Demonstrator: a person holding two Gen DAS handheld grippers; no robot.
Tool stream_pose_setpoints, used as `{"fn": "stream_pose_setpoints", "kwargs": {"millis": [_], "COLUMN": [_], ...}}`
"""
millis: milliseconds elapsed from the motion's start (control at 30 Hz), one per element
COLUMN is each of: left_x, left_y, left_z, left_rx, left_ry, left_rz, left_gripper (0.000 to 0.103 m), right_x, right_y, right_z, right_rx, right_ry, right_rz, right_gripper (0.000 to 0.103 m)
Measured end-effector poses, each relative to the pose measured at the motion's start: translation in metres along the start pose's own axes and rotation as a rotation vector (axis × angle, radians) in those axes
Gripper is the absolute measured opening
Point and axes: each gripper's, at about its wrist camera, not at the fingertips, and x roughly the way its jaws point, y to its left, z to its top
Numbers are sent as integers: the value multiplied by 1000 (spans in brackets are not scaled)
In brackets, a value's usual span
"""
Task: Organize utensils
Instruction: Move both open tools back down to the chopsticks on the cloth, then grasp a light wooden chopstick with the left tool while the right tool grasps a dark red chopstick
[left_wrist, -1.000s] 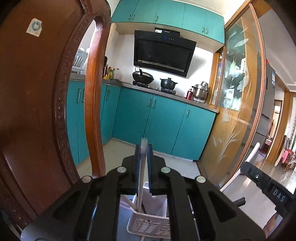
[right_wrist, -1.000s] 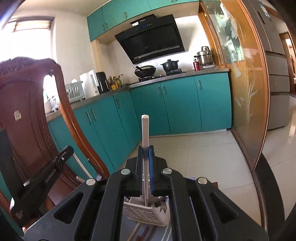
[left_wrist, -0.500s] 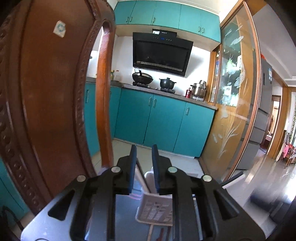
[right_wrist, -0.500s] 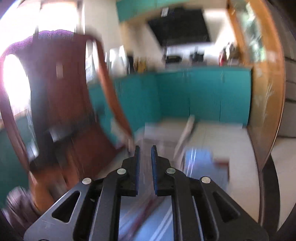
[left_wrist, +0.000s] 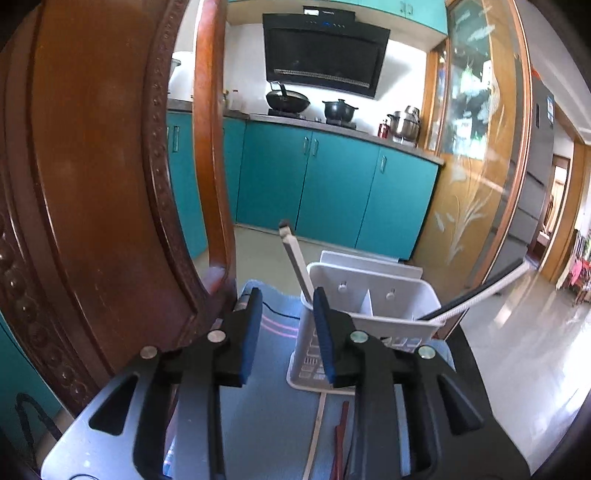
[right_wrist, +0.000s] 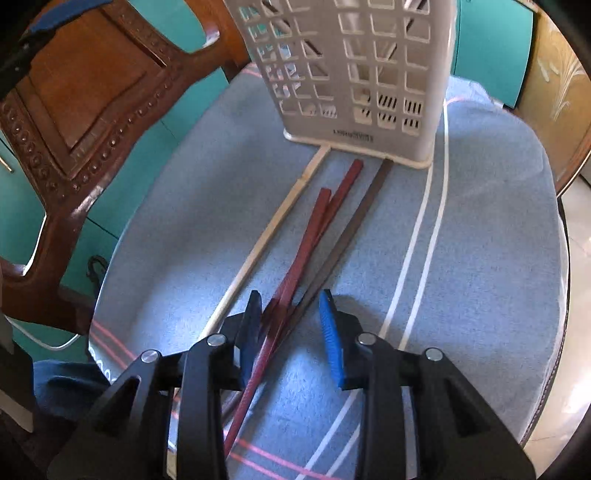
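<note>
Both sets of jaws now apart and empty, where a second ago each pinched a white chopstick. Left gripper (left_wrist: 284, 325) drawn back beside the white holder (left_wrist: 373, 317), two white chopsticks (left_wrist: 297, 258) leaning inside. Right gripper (right_wrist: 290, 325) swung down over the red chopsticks (right_wrist: 306, 243) and dark chopstick (right_wrist: 347, 236) on the blue cloth (right_wrist: 480, 221). Probably next pick.

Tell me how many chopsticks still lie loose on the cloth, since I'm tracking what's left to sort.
4, side by side before the holder: a cream chopstick leftmost, two red chopsticks, and a dark brown chopstick rightmost. The right gripper hides their near ends.
</note>
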Motion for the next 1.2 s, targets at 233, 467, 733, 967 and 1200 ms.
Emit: {"fn": "stream_pose_setpoints", "kwargs": {"millis": [233, 467, 733, 967, 1200], "left_x": [10, 57, 104, 112, 117], "left_y": [0, -9, -21, -37, -40], "left_z": [-10, -45, -92, -108, -122], "left_rx": [37, 89, 105, 197, 241], "left_ry": [67, 372, 600, 598, 589], "left_rz": [4, -60, -91, -34, -2], "left_gripper": [33, 36, 36, 41, 41], "right_x": [-5, -11, -24, -22, -14], "right_y": [-24, -76, -89, -92, -91], "right_z": [7, 13, 14, 12, 17], "right_rx": [84, 233, 229, 209, 199], "right_ry": [-24, -25, -64, -88, -88], "right_rz": [8, -73, -119, -176, -191], "right_gripper": [7, 6, 10, 26, 29]}}
